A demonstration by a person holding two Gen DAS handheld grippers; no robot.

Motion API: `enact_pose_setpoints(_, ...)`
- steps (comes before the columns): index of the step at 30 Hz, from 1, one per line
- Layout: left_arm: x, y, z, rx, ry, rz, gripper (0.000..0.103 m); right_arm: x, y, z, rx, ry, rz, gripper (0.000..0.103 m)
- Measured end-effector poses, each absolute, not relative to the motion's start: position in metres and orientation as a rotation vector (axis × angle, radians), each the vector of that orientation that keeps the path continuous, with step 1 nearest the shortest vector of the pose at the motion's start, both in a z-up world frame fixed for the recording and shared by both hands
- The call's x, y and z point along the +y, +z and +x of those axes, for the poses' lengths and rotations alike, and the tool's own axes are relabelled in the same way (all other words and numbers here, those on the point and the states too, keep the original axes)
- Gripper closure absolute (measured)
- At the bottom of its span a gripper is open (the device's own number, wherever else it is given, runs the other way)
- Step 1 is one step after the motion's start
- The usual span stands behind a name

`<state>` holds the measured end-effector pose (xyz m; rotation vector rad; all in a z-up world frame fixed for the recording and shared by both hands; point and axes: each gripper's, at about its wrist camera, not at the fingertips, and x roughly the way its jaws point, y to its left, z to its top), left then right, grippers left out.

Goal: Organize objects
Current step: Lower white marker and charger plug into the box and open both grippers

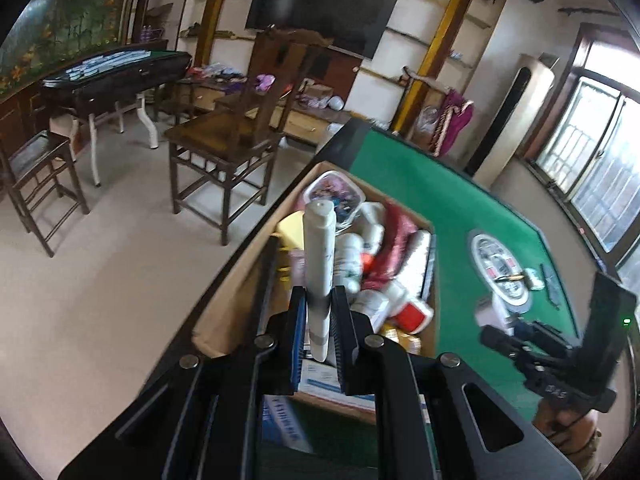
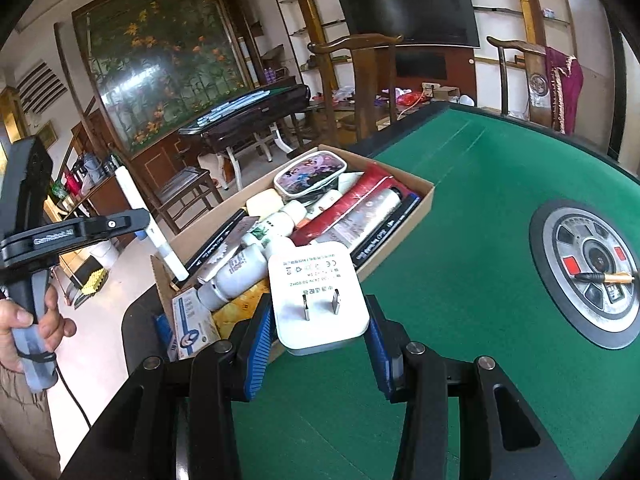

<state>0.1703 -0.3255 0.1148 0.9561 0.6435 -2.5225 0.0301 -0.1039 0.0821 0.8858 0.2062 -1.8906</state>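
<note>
In the left wrist view, a dark wooden chair (image 1: 236, 128) stands on the pale floor at the centre left of the frame, with a dark side table (image 1: 116, 76) behind it at the upper left. At the bottom centre the left tongs (image 1: 320, 320) are closed tight on a slim white tube (image 1: 318, 264), which stands nearly upright between the blue pads, its cap end pointing up the frame, above the cardboard box (image 1: 430, 332). The box sits at the near left corner of the green desk (image 1: 448, 200) and is crowded with bottles, tubes and a printed pouch. Further right, a round metal disc (image 1: 496, 264) is set into the felt, and at the lower right edge the right tongs (image 1: 490, 316) show, with something white at their tip.

In the right wrist view, a hand (image 2: 24, 324) at the lower left grips the handle of the left tongs (image 2: 140, 226), with the white tube (image 2: 150, 224) slanting through them, held over the floor side of the cardboard box (image 2: 426, 204). At the bottom centre the right tongs (image 2: 316, 334) are partly open around a white plug adapter (image 2: 316, 300), its two metal prongs facing the camera; the blue pads stand at either side of it, holding it just above the desk (image 2: 460, 184) at the box's near right corner. The metal disc (image 2: 592, 268) lies at the right, with a pen (image 2: 604, 278) resting across it.
</note>
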Motion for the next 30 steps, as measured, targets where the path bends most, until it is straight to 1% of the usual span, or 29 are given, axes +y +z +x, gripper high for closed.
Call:
enact_pose_setpoints(5,-0.341,0.105,0.158,0.568,-2.469,1.069,0.091,-0.11,0.08,0.034,0.22,-1.881,0.892,0.056)
enact_pose_setpoints(11,-0.351,0.087,0.137,0.531,-2.435,1.186,0.091,-0.116,0.079,0.034,0.229,-1.878,0.894,0.056)
enact_pose_setpoints(19,-0.352,0.071,0.118,0.537,-2.429,1.23,0.091,-0.127,0.078,0.035,0.23,-1.865,0.902,0.056)
enact_pose_setpoints(26,-0.354,0.053,0.117,0.567,-2.414,1.269,0.091,-0.143,0.069,0.041,0.239,-1.824,0.93,0.056)
enact_pose_setpoints(30,-0.356,0.052,0.118,0.565,-2.421,1.262,0.091,-0.161,0.067,0.048,0.254,-1.779,0.947,0.056)
